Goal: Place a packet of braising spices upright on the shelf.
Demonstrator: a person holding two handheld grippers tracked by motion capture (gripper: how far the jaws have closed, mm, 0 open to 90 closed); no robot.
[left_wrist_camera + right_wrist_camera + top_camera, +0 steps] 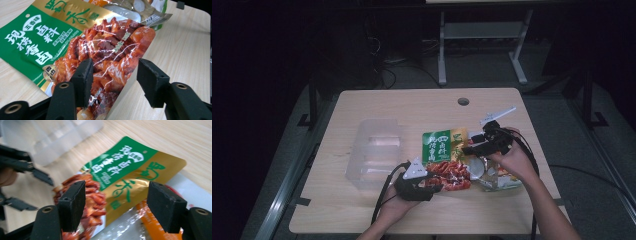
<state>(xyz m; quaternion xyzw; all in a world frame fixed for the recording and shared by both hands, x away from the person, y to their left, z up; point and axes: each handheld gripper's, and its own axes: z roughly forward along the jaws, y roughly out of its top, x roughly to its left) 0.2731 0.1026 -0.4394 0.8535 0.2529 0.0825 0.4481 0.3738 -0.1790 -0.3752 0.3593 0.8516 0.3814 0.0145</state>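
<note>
A green and gold snack packet (444, 157) lies flat near the middle of the wooden tabletop (377, 210), its red printed end toward the person, on top of a second, silvery packet (492, 175) that sticks out to its right. The left hand-held gripper (434, 186) sits at the red end of the packet – in the left gripper view (113, 75) one jaw rests over the red print and the other stands just off the packet's edge above the bare wood, so the corner of the packet lies between them; the jaws are apart and I see no pinch on the foil. The right hand-held gripper (469, 149) hangs above the gold part of the packet with its jaws wide apart and nothing between them, as the right gripper view (116, 202) shows – the packet is below, not touched. A clear plastic box (374, 152) stands to the left of the packet, near but apart from it
</note>
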